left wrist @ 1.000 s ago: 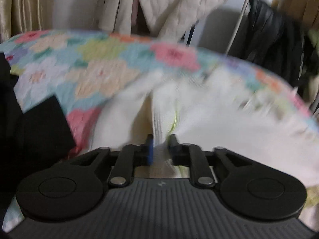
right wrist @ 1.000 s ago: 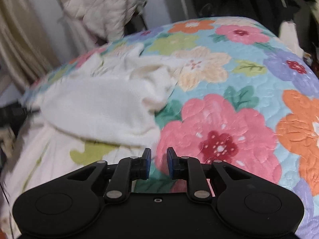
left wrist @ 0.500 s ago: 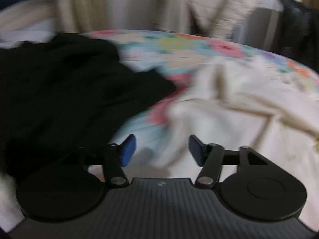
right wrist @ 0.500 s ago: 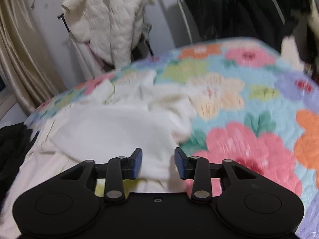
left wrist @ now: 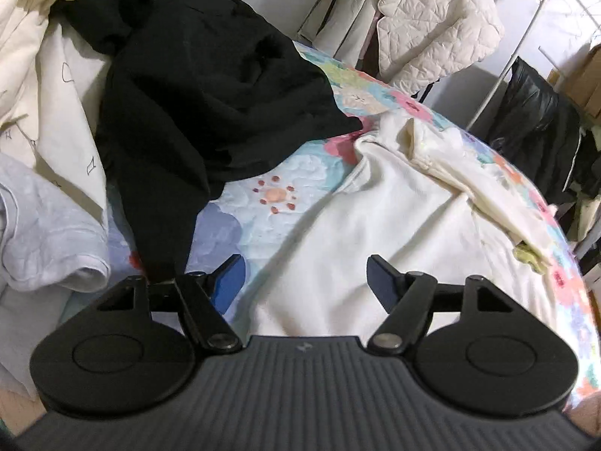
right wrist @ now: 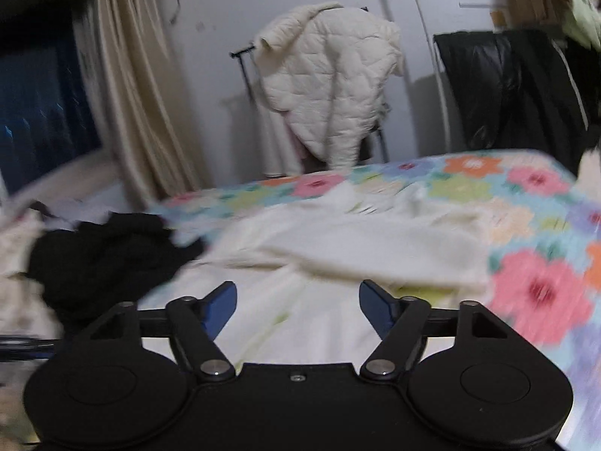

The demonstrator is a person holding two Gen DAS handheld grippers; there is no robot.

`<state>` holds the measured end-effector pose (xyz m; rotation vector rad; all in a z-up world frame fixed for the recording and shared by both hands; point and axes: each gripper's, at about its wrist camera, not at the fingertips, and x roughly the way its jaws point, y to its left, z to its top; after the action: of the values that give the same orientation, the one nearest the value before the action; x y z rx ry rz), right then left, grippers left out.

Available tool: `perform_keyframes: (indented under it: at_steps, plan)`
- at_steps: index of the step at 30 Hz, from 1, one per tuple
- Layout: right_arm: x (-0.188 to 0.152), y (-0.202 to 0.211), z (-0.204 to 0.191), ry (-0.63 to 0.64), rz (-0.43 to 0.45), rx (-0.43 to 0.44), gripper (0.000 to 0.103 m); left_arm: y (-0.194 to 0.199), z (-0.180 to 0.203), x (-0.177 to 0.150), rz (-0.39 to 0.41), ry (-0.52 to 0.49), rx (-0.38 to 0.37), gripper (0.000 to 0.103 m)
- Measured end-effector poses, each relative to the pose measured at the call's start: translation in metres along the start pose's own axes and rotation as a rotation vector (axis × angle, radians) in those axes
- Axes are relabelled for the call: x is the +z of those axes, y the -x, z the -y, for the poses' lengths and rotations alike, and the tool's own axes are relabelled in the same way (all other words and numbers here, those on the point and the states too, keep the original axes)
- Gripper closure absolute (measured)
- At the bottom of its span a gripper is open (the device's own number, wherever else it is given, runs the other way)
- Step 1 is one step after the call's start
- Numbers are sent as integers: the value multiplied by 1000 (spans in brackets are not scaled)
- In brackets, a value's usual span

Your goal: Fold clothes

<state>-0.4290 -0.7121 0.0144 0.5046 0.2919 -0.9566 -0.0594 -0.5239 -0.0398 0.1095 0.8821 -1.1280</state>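
Grey shirt: I see it crumpled at the far left of the left wrist view, beside the black garment and well away from the cream top.
Pale printed cloth: heaped behind the grey shirt, partly under the black garment.
Black garment: I find it piled to the left of the cream top, one strip of it trailing down toward my left gripper's left finger. In the right wrist view it lies bunched at the left, blurred.
Quilt: floral, it covers the bed; a bare patch of it shows between the black garment and the cream top.
Left gripper: I have it spread wide with nothing between the blue pads. It hovers at the near left edge of the cream top; I cannot tell if it touches the cloth.
Cream top: spread on the quilt right of the black garment, with a thick fold running along its right side. From the right wrist camera it fills the middle of the bed, rumpled and blurred.
Right gripper: I have it wide apart too, holding nothing, above the near part of the cream top.
Quilted jacket: hangs on a rack beyond the bed, behind the cream top.
Dark coat: hangs to the right of the quilted jacket.
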Motion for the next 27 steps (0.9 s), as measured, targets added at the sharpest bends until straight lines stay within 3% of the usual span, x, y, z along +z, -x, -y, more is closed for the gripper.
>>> perform_keyframes:
  at_steps: [2, 4, 7, 9, 11, 18, 21, 23, 27]
  plan:
    - [-14, 20, -18, -20, -42, 35, 24, -4, 2, -3, -31, -25, 38, 31]
    - [-19, 25, -25, 7, -154, 6, 23, -12, 3, -7, -91, -53, 70, 31]
    - [-26, 30, -35, 75, -316, -65, 23, -25, -3, -12, -179, -9, 17, 31]
    - [-31, 32, -41, 190, -379, -136, 23, -31, -8, -15, -216, 40, -35, 31]
    - [-37, 35, -46, 286, -430, -143, 23, -35, -11, -16, -237, 58, -45, 31]
    - [-69, 20, -80, 463, -537, -77, 26, -41, -15, -21, -262, 75, -22, 28]
    - [-96, 4, -108, 574, -592, -92, 30, -39, -14, -22, -264, 45, -12, 26]
    - [-114, -13, -118, 679, -633, -157, 30, -40, -12, -22, -261, 27, -7, 24]
    - [-133, -38, -120, 708, -683, -177, 30, -46, 3, -24, -221, -26, -52, 23]
